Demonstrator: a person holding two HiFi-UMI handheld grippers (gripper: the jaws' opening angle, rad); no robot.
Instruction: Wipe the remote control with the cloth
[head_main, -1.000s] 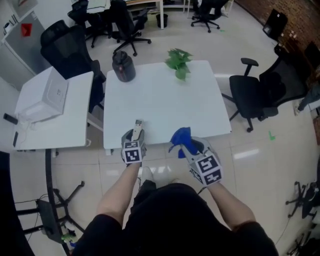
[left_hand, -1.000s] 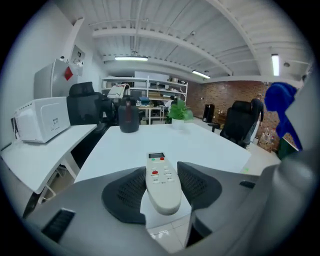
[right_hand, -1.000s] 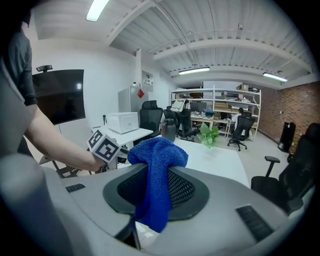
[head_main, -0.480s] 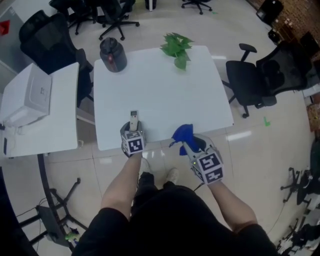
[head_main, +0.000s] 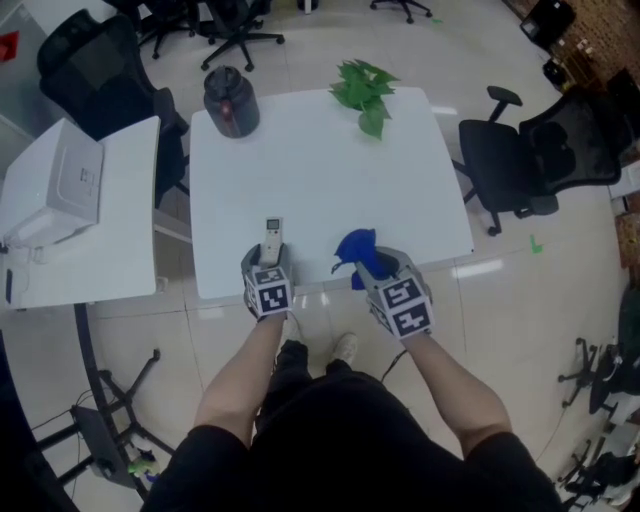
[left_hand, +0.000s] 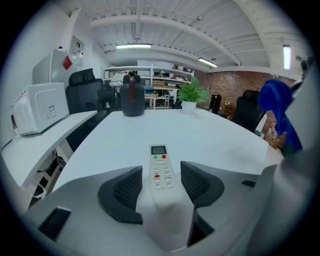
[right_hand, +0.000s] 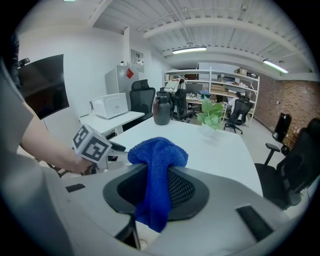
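Observation:
A white remote control (head_main: 272, 236) (left_hand: 161, 170) lies flat on the white table (head_main: 320, 170) near its front edge, display end pointing away from me. My left gripper (head_main: 267, 260) (left_hand: 161, 175) straddles its near end. The jaws have just been opening, and a gap shows on each side of the remote, so the pads do not press it. To the right, my right gripper (head_main: 372, 266) (right_hand: 157, 182) is shut on a blue cloth (head_main: 355, 247) (right_hand: 157, 160), which bunches above the jaws and hangs below them, just over the table's front edge.
A dark jug (head_main: 225, 100) stands at the far left corner of the table and a green plant (head_main: 365, 88) at the far edge. A side table with a white appliance (head_main: 65, 185) is on the left. Black office chairs (head_main: 520, 150) stand to the right and behind.
Both grippers have come down to the table's front edge. The left jaws have spread off the remote, which now rests on the table. The right gripper moved left with the cloth.

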